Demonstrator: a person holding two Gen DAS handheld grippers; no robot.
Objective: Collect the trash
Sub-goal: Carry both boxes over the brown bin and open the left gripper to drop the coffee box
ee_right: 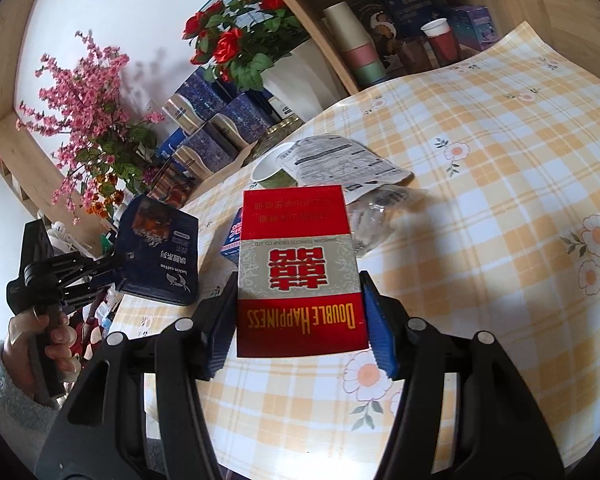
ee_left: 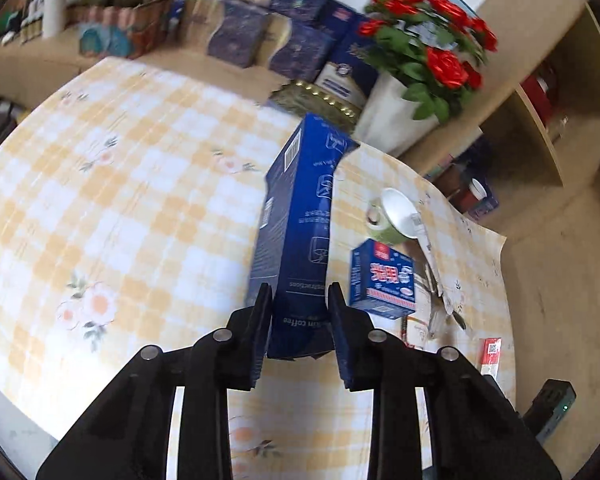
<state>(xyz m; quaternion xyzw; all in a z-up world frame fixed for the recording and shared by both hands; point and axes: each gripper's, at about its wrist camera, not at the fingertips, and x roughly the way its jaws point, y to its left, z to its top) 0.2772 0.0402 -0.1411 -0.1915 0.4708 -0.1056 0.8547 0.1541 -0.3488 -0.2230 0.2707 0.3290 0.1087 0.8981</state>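
The right tongs (ee_right: 298,300) sit lowest in the right wrist view, pinching a red pack (ee_right: 298,268) by its two long sides; it fills the frame's centre, lifted clear of the counter (ee_right: 500,220). The left tongs (ee_left: 299,306) likewise pinch a blue box (ee_left: 300,232) at its near end, and it juts up the middle of the left view.

Both loads look ready to carry to a bin, which no view shows. My judgement: keep both grips firm and move level. The long box is held at one end only, so it may pivot if swung fast.

Still on the counter, right of centre in the left view, lie a small blue carton (ee_left: 382,276), a green cup (ee_left: 388,218) and a crumpled wrapper (ee_right: 340,160), close together. Steer the box clear of them, and of the roses (ee_left: 428,32) at upper right.
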